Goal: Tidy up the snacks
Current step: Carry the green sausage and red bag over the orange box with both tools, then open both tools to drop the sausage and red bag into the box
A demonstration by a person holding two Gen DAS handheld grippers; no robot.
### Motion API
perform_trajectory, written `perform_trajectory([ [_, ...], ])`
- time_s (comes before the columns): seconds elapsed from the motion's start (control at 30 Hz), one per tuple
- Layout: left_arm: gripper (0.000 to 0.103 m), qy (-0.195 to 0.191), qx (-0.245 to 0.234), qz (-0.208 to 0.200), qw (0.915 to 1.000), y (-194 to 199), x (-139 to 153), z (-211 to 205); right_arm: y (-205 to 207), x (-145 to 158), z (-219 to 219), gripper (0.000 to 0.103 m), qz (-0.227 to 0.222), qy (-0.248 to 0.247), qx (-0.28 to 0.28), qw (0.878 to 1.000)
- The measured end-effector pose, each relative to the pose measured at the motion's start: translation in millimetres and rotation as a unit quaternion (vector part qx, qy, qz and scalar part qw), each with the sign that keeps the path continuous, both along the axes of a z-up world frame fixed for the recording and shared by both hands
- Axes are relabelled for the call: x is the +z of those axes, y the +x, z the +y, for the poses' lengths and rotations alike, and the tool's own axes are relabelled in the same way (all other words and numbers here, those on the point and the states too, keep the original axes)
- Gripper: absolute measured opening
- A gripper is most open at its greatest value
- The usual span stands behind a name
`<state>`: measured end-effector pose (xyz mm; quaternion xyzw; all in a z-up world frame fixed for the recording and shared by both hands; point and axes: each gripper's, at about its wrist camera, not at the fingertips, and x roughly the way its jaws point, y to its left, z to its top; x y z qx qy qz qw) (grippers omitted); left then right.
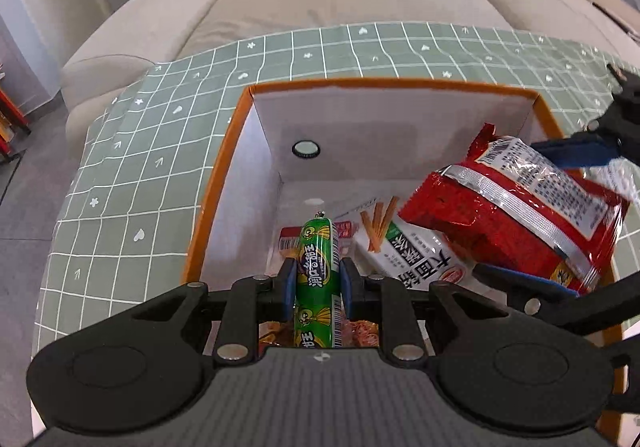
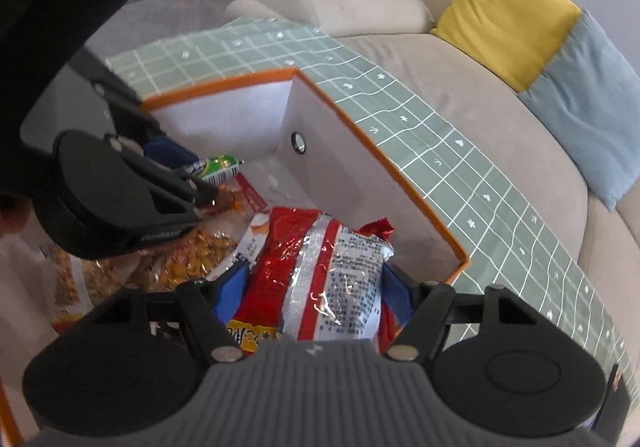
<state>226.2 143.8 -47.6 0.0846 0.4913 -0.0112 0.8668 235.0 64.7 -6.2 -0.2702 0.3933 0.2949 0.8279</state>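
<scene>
Snacks go into the orange-rimmed box (image 1: pixel 400 119) on the green checked cloth (image 1: pixel 160 151); our left gripper (image 1: pixel 318 287) is clamped narrowly on a green sausage stick (image 1: pixel 318 259) above the box floor; our right gripper (image 2: pixel 312 287) grips a red noodle packet (image 2: pixel 320 271) across its width, jaws wide, inside the box beside a white snack pack (image 1: pixel 404 247).
</scene>
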Motion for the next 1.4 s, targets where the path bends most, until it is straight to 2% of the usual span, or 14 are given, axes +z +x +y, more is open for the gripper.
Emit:
perform_trajectory([
  [0.33,0.025,0.017,0.001,0.036,0.9992,8,-17,4,4,-27,19,0.069,-0.006,-0.074,0.055,0.996],
  [0.53,0.025,0.027,0.005,0.05,0.9984,10,-24,3,6,-29,20,0.069,-0.013,-0.073,0.053,0.996],
  [0.67,0.028,0.029,0.006,0.047,0.9985,9,-22,3,3,-26,18,0.072,-0.02,-0.069,0.048,0.996],
  [0.77,0.031,0.033,0.004,0.04,0.9986,6,-18,1,2,-22,15,0.078,-0.022,-0.06,0.04,0.997],
  [0.97,0.056,0.036,-0.004,0.019,0.9991,-4,-5,-7,-3,-10,6,0.083,-0.028,-0.033,0.019,0.999],
  [1.03,0.067,0.043,-0.004,0.004,0.9991,-10,0,-11,-8,-6,2,0.084,-0.035,-0.029,0.015,0.999],
  [1.1,0.067,0.048,-0.006,-0.006,0.9988,-16,6,-14,-12,-2,-2,0.088,-0.044,-0.025,0.01,0.999],
  [1.2,0.071,0.048,-0.008,-0.017,0.9987,-24,14,-18,-18,4,-12,0.089,-0.049,-0.019,-0.005,0.999],
  [1.4,0.072,0.048,0.003,-0.054,0.9974,-45,32,-29,-28,20,-43,0.091,-0.037,0.023,-0.054,0.998],
])
